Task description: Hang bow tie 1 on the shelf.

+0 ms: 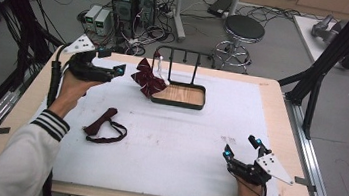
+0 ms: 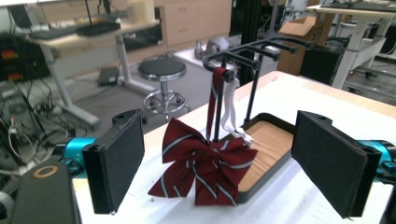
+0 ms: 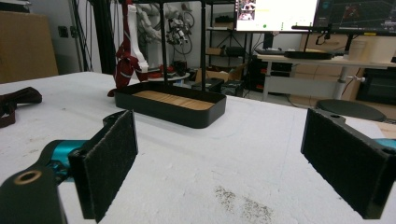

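One striped bow tie (image 1: 148, 81) already hangs on the rack (image 1: 181, 73), a second tie (image 1: 105, 127) lies in front of it unhung, and both the left gripper (image 1: 110, 68) and right gripper (image 1: 243, 148) gape wide, empty.

Striped cloth bow tie (image 2: 204, 164), matt black metal rack (image 2: 254, 56), wooden tray floor (image 2: 264, 147)

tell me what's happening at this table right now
A person holds a two-jaw gripper in each hand over a white-covered table. A striped maroon bow tie hangs by its strap from a black rack with a wooden tray base, its bow drooping over the base's edge. The left gripper sits open beside the rack, nothing between its jaws. The right gripper rests open near the front edge. A second dark tie lies flat, untouched.
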A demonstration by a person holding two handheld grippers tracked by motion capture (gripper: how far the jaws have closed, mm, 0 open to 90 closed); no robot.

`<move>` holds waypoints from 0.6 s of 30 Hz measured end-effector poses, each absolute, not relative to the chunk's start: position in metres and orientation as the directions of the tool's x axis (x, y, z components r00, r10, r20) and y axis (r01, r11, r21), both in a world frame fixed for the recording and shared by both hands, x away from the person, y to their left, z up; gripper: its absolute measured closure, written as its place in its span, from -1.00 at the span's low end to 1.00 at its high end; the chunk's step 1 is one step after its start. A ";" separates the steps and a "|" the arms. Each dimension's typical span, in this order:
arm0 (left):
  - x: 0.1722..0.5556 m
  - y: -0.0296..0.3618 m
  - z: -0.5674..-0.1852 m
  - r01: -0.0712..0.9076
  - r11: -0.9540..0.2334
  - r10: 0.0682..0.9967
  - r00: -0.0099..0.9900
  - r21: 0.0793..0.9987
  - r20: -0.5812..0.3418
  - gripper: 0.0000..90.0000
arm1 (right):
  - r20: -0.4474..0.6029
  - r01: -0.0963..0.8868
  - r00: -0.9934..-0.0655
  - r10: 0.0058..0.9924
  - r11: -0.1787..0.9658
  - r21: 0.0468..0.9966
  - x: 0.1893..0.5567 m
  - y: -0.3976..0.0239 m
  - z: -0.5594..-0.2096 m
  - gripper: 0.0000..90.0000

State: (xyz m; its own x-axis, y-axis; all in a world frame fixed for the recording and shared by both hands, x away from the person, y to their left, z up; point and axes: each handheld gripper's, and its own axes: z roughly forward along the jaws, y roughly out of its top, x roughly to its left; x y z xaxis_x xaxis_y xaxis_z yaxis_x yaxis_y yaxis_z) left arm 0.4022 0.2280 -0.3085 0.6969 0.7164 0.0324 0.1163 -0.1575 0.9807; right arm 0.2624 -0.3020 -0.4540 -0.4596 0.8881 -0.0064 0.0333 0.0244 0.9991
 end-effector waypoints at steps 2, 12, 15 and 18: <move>0.387 0.235 -0.311 0.087 -0.157 0.712 0.701 0.984 0.052 -0.63 | -0.008 0.032 -0.459 0.889 0.026 0.999 0.262 -0.302 -0.454 -0.77; 0.328 0.267 -0.334 0.033 -0.121 0.701 0.710 0.992 0.062 -0.66 | -0.007 0.033 -0.458 0.889 0.024 0.999 0.262 -0.302 -0.454 -0.77; 0.318 0.276 -0.340 0.025 -0.118 0.710 0.702 0.993 0.066 -0.67 | -0.008 0.029 -0.457 0.890 0.024 0.999 0.262 -0.302 -0.454 -0.77; 0.310 0.283 -0.345 0.024 -0.113 0.717 0.694 0.993 0.065 -0.67 | -0.009 0.028 -0.456 0.890 0.024 0.999 0.262 -0.302 -0.454 -0.77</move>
State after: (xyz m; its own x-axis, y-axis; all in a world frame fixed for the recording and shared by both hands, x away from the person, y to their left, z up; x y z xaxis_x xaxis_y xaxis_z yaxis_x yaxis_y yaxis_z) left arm 0.3096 0.2827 -0.3447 0.6939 0.7171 0.0650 0.0236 -0.1129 0.9933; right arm 0.2620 -0.3023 -0.4542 -0.4565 0.8897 -0.0086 0.0285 0.0242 0.9993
